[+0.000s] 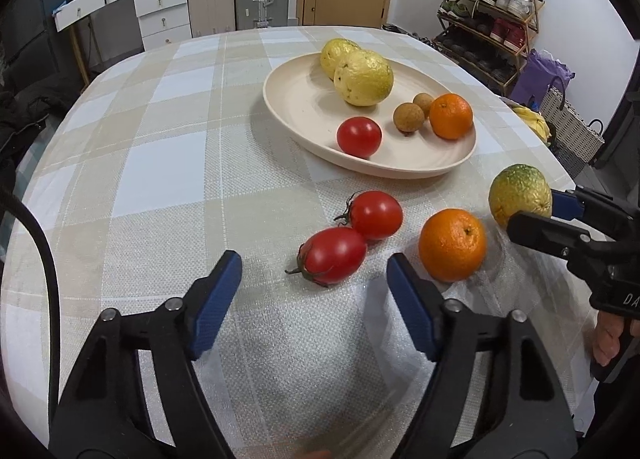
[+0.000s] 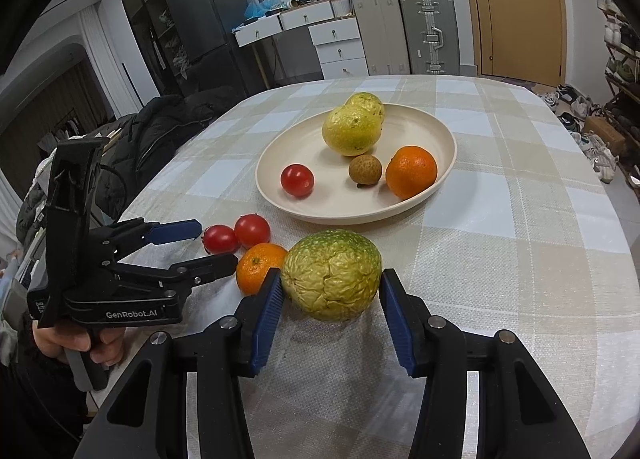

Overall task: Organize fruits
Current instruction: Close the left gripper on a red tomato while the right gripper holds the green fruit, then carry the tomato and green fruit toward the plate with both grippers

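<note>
The right gripper (image 2: 330,291) is closing its blue pads on the wrinkled green fruit (image 2: 331,274), which is sitting on the checked tablecloth (image 2: 520,259) just near of the cream plate (image 2: 448,163); both pads are pressing its sides. The left gripper (image 1: 314,275) is standing half open with nothing between its pads, hovering near the two loose tomatoes (image 1: 340,235), with a loose orange (image 1: 453,245) just right of it. The plate is holding two yellow fruits, a tomato, longans and an orange. Bare cloth is lying open to the left and right of the plate.
</note>
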The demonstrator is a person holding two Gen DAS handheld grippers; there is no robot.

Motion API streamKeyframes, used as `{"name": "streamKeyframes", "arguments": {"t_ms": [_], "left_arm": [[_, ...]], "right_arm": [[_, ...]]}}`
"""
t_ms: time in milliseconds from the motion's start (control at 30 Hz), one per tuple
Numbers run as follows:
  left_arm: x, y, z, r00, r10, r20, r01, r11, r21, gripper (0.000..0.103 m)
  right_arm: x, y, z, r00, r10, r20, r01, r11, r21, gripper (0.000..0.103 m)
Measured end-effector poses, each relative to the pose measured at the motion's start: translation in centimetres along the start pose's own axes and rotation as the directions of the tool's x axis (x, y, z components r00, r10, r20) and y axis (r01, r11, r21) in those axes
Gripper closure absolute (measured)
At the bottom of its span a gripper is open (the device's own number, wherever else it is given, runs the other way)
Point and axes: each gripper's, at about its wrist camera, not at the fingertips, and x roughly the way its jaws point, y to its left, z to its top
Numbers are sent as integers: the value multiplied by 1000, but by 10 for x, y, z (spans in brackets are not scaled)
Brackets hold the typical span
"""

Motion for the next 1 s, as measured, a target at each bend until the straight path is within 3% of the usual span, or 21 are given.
{"name": "streamKeyframes", "arguments": {"t_ms": [67, 200, 533, 767, 1000], "left_arm": [[0, -1, 1, 1000, -13, 4, 13, 1000, 4, 43], [-1, -2, 1, 999, -44, 9, 44, 999, 14, 70], [-10, -3, -3, 997, -67, 30, 67, 997, 30, 71], [-24, -1, -1, 994, -85, 68, 83, 996, 29, 78], [-21, -7, -5, 993, -112, 32, 110, 992, 60, 78]], "right_arm": [[-1, -1, 1, 1000, 1, 2, -1, 1000, 2, 53], [-2, -2, 1, 1000, -2, 6, 2, 1000, 3, 53], [-5, -5, 3, 1000, -7, 19, 7, 1000, 11, 53], [-6, -8, 4, 999, -7, 33, 6, 1000, 20, 53], [-3, -8, 2, 1000, -6, 24, 5, 1000, 22, 53]]}}
